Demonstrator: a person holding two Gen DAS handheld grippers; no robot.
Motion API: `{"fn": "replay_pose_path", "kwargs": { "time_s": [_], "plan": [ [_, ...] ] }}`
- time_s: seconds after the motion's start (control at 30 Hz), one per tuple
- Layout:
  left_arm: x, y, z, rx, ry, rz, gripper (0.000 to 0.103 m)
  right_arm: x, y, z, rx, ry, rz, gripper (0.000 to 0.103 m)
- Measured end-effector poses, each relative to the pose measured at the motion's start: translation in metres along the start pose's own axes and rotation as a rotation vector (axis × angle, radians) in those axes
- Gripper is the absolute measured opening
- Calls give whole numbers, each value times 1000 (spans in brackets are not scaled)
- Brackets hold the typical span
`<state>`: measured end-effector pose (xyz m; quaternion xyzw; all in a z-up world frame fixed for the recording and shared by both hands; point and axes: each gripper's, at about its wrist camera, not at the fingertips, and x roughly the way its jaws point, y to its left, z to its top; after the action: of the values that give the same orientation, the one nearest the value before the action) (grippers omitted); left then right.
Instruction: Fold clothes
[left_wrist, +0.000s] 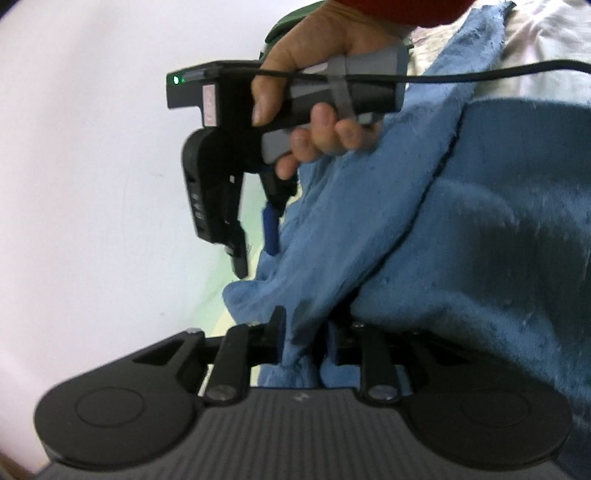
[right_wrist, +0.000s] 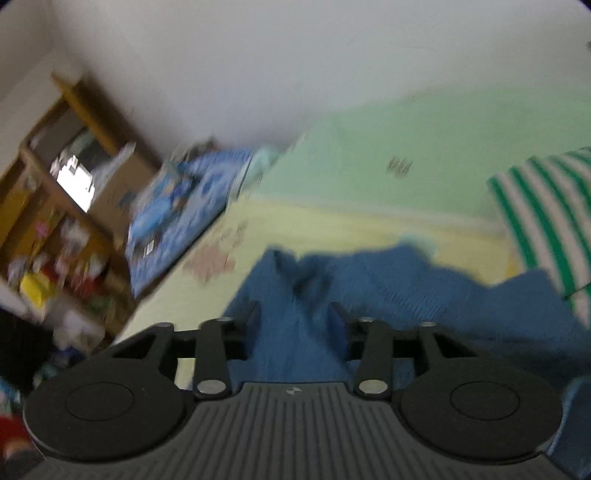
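Pale wall fills the background of both views, above a bed sheet (right_wrist: 388, 214) in light green and yellow. On that sheet lies a blue fleecy garment (left_wrist: 424, 229), bunched and draped. A fold of it runs straight between the fingers of the left gripper (left_wrist: 304, 332), whose jaws stand narrow with the cloth pinched between them. Ahead of that gripper, the person's right hand (left_wrist: 314, 110) grips the handle of the right gripper (left_wrist: 255, 247), which points downward just beside the garment's edge, its jaws apart with no cloth seen between them from this side. From the right wrist view, blue cloth lies between and below its fingers; whether the pads press it I cannot tell. To its right lies a green-and-white striped garment (right_wrist: 546, 218), and far to its left stands a wooden shelf (right_wrist: 55, 206), blurred
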<state>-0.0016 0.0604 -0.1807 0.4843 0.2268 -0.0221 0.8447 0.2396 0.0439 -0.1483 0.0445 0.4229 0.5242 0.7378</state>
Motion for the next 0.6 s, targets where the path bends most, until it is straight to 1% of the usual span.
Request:
{"fn": "replay_pose_path", "kwargs": {
  "time_s": [0.03, 0.07, 0.1, 0.13, 0.17, 0.2, 0.23, 0.3, 0.33, 0.37, 0.43, 0.53, 0.6],
  "plan": [
    [1, 1, -1, -1, 1, -1, 31, 6, 3, 0, -38, 35, -28, 41],
    [1, 1, -2, -3, 2, -2, 31, 6, 6, -1, -75, 49, -45, 37],
    [2, 2, -3, -4, 3, -3, 31, 6, 8, -1, -111, 60, -60, 37],
    [3, 2, -3, -5, 4, -3, 31, 4, 8, -1, -118, 77, -64, 36],
    [3, 3, -4, -7, 5, -4, 31, 2, 6, -2, -123, 94, -66, 24],
    [5, 4, -4, -14, 3, -5, 28, -1, 5, -2, -128, 110, -69, 14],
    [6, 5, -3, -23, 2, -8, 22, -3, 4, -3, -133, 127, -72, 4],
    [10, 7, 0, -43, 1, -15, 18, -11, 4, -5, -137, 130, -64, 4],
    [10, 9, 2, -47, -2, -14, 15, -18, 7, -5, -149, 103, -77, 3],
    [10, 10, 3, -52, -5, -13, 15, -25, 11, -5, -161, 73, -91, 3],
    [8, 13, 5, -64, -10, -14, 14, -38, 11, -3, -133, 3, -101, 3],
    [8, 15, 9, -83, -17, -30, 13, -40, 0, -3, -77, -19, -150, 2],
    [11, 13, 10, -82, -14, -48, 13, -32, -2, -9, -86, 9, -205, 2]
  ]
}}
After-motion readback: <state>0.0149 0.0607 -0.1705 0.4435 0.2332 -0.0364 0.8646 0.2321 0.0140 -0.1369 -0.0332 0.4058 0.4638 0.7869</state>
